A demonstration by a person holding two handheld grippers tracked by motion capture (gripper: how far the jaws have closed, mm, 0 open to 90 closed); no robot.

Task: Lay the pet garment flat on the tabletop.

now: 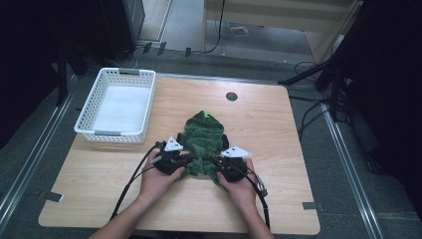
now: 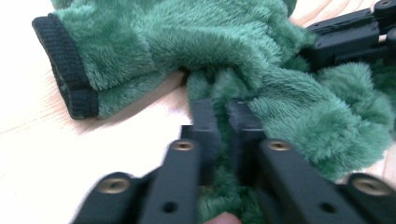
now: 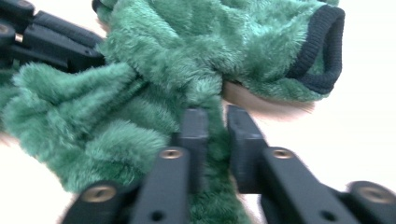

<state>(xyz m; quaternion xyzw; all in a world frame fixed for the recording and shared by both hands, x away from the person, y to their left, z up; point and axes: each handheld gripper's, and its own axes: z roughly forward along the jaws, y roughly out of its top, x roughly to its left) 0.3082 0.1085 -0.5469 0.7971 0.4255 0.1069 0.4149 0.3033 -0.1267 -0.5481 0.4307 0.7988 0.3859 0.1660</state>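
On the table (image 1: 278, 124) we've got the fuzzy green garment (image 1: 201, 144) lying near the middle, right of the white basket (image 1: 119, 104). Left gripper (image 1: 180, 160) and right gripper (image 1: 221, 167) each have their jaws clamped on a fold at its near edge, 2 pinches total.
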